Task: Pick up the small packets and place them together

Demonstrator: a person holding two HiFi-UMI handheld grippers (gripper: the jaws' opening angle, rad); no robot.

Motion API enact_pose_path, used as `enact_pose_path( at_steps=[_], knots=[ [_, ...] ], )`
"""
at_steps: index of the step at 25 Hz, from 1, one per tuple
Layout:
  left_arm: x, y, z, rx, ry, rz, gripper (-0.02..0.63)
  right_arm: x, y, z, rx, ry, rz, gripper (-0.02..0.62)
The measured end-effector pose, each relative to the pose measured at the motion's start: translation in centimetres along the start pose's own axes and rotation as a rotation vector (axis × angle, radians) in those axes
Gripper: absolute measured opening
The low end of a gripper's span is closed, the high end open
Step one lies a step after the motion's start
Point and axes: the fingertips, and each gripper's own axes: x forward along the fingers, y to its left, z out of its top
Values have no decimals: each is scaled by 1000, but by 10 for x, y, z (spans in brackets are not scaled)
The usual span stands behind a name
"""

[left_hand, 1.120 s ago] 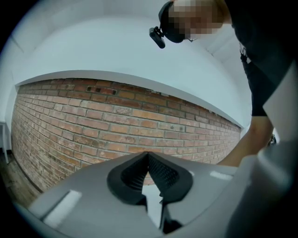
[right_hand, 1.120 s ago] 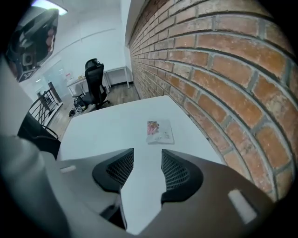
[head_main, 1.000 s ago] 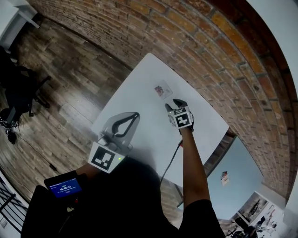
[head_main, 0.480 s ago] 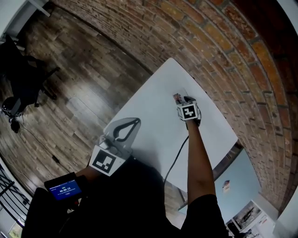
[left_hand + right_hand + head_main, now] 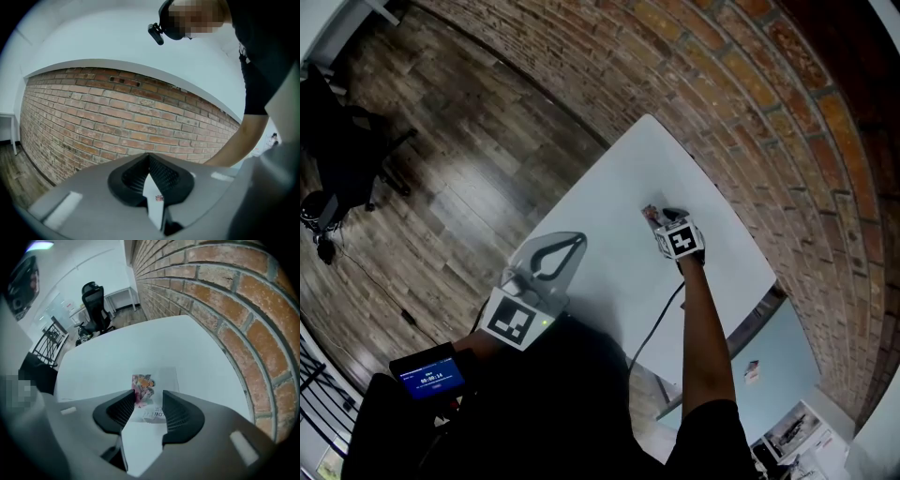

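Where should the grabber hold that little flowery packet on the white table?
Probably from straight above. The packet lies flat on the table, so nothing sticks up: set the right gripper with open fingers astride two opposite edges and pinch inward.

A white table [image 5: 609,239] stands alongside a brick wall [image 5: 750,112]. One small packet [image 5: 149,397] lies flat on its top, toward the far end, near the wall side.

Soft, even light, few shadows — heavy fisheye warp, dark vignetted corners, head view dim.
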Motion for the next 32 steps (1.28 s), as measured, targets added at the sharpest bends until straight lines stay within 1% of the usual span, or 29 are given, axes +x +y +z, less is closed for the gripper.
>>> enact_pose_path(
  at_steps=[2, 3, 5, 8, 10, 12, 13, 15, 18, 20, 21, 22, 23, 25, 26, 27, 28, 29, 32],
  knots=[
    [2, -4, 1, -2, -8, -10, 0, -2, 19, -16, -56, 14, 35, 192],
    [3, -6, 2, -3, -13, -16, 0, -5, 27, -22, -67, 11, 48, 192],
    [5, -10, 5, -8, -22, -25, 0, -13, 32, -25, -34, -33, 43, 188],
    [8, -18, 5, -5, -21, -37, 0, -30, 24, -14, 122, -141, -25, 173],
    [11, -24, 3, 3, -14, -50, 0, -33, 18, -10, 239, -178, -66, 185],
    [13, -28, 3, 4, -11, -61, 0, -28, 11, -13, 357, -184, -80, 224],
    [13, -28, 3, 0, -8, -62, 0, -26, 8, -14, 401, -175, -85, 229],
    [13, -26, 2, -4, -3, -56, 0, -18, 7, -17, 438, -137, -88, 229],
    [12, -22, 0, -4, 6, -43, 0, -5, 12, -27, 397, -42, -79, 221],
    [9, -20, -2, -7, 10, -37, 0, -2, 15, -28, 344, -18, -64, 219],
    [9, -19, -2, -7, 9, -35, 0, -1, 15, -27, 302, -17, -48, 220],
    [8, -18, -1, -7, 8, -32, 0, -1, 17, -26, 237, -16, -26, 221],
    [8, -16, -1, -6, 7, -29, 0, -1, 21, -25, 148, -12, 1, 220],
    [8, -14, -2, -2, 11, -21, 0, 0, 29, -25, -58, 4, 51, 221],
    [8, -14, -3, 1, 16, -17, 0, -2, 31, -24, -135, 7, 60, 221],
    [9, -13, -4, 4, 19, -13, 0, -5, 31, -21, -174, -5, 58, 222],
    [9, -12, -4, 6, 20, -11, 0, -9, 29, -16, -174, -32, 51, 222],
    [9, -12, -4, 6, 19, -10, 0, -15, 27, -10, -144, -71, 40, 222],
    [10, -14, -3, -3, 13, -12, 0, -32, 18, -3, 21, -166, -35, 220]
  ],
)
